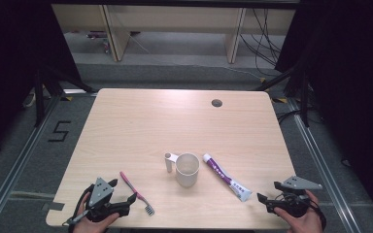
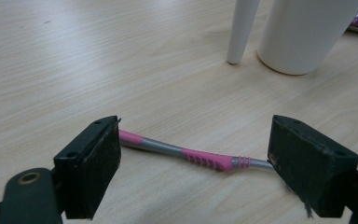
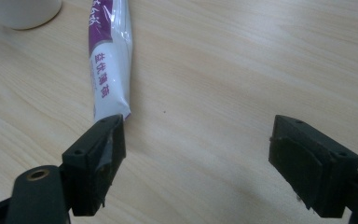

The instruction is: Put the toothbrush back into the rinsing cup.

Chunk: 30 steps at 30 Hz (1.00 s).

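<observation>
Left gripper [image 1: 135, 201] fingers are standing apart, straddling the pink toothbrush [image 2: 205, 158] lying on the worktop [image 1: 141, 121]. Right gripper [image 1: 267, 191] fingers are gaping beside the toothpaste tube [image 3: 109, 51].

Both ends of the toothbrush [image 2: 205, 158] sit hidden behind the claw pads, and the cup [image 2: 307, 32] runs off the top edge.

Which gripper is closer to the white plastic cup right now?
Left. The left gripper sits by the pink toothbrush, just left of the white plastic cup; the right gripper lies beyond the toothpaste tube.
</observation>
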Tool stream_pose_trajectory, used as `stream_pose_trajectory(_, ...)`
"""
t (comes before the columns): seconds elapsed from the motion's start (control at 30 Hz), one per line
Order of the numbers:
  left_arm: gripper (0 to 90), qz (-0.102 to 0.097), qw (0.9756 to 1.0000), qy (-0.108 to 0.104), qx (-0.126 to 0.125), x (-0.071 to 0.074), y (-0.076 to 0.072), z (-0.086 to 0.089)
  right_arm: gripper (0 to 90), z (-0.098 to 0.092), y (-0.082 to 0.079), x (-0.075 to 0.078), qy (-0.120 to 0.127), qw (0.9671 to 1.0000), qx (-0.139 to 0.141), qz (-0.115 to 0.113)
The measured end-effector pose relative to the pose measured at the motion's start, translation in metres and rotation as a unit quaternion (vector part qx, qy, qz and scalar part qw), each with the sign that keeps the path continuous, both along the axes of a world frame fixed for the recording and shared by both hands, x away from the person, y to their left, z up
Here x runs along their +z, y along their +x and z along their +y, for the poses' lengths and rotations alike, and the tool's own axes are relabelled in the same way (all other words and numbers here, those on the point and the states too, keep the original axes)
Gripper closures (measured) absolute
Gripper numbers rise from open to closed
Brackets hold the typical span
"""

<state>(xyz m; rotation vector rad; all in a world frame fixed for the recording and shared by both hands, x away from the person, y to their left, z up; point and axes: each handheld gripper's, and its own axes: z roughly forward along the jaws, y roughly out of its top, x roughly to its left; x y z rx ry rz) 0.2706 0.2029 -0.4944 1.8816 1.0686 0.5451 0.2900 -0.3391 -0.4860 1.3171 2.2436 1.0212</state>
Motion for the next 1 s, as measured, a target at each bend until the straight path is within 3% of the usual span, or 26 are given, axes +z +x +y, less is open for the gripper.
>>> stream_pose_trajectory(0.3, 16.4, 0.017, 0.9986, 0.011, -0.049, -0.002, 0.001, -0.009, 20.3, 0.002, 0.001, -0.002, 0.007, 0.9999, 0.009, 0.01)
stream_pose_trajectory(0.37, 15.8, 0.019, 0.9974, 0.024, -0.065, -0.001, 0.002, -0.011, 20.3, 0.0, 0.002, -0.001, 0.006, 0.9999, 0.014, 0.006)
stream_pose_trajectory(0.4, 15.6, 0.018, 0.9956, 0.044, -0.08, 0.001, 0.003, -0.011, 20.3, 0.0, 0.003, -0.001, 0.005, 0.9998, 0.016, 0.007)
stream_pose_trajectory(0.43, 15.7, 0.009, 0.9959, 0.036, -0.082, 0.001, 0.004, -0.014, 20.4, -0.001, 0.003, -0.001, 0.005, 0.9998, 0.015, 0.009)
stream_pose_trajectory(0.57, 16.6, 0.009, 0.9922, 0.068, -0.104, 0.011, 0.01, -0.013, 20.5, 0.001, 0.003, -0.002, 0.01, 0.9998, 0.018, 0.008)
stream_pose_trajectory(0.6, 16.6, 0.008, 0.9906, 0.076, -0.114, 0.012, 0.013, -0.013, 20.5, 0.001, 0.003, -0.002, 0.01, 0.9998, 0.018, 0.008)
stream_pose_trajectory(0.67, 20.5, 0.007, 0.9851, 0.099, -0.141, 0.014, 0.019, -0.012, 20.6, 0.001, 0.004, -0.002, 0.007, 0.9996, 0.028, 0.006)
stream_pose_trajectory(0.7, 22.8, 0.002, 0.9813, 0.109, -0.159, 0.014, 0.023, -0.011, 20.8, 0.001, 0.004, -0.002, 0.008, 0.9995, 0.028, 0.009)
stream_pose_trajectory(0.73, 23.7, 0.008, 0.9783, 0.122, -0.167, 0.014, 0.027, -0.011, 20.8, 0.003, 0.003, -0.002, 0.01, 0.9996, 0.022, 0.013)
stream_pose_trajectory(0.77, 24.3, 0.012, 0.973, 0.145, -0.179, 0.014, 0.03, -0.01, 20.8, 0.003, 0.004, -0.003, 0.008, 0.9995, 0.027, 0.01)
stream_pose_trajectory(0.83, 27.2, 0.026, 0.9656, 0.167, -0.198, 0.014, 0.036, -0.01, 20.9, 0.004, 0.003, -0.002, 0.005, 0.9994, 0.03, 0.012)
stream_pose_trajectory(0.9, 28.8, 0.043, 0.9626, 0.176, -0.202, 0.015, 0.041, -0.011, 20.9, 0.006, 0.002, -0.003, 0.017, 0.9991, 0.029, 0.024)
stream_pose_trajectory(1.0, 33.5, 0.046, 0.9541, 0.202, -0.217, 0.018, 0.048, -0.013, 21.1, 0.008, 0.003, -0.004, 0.016, 0.9991, 0.031, 0.023)
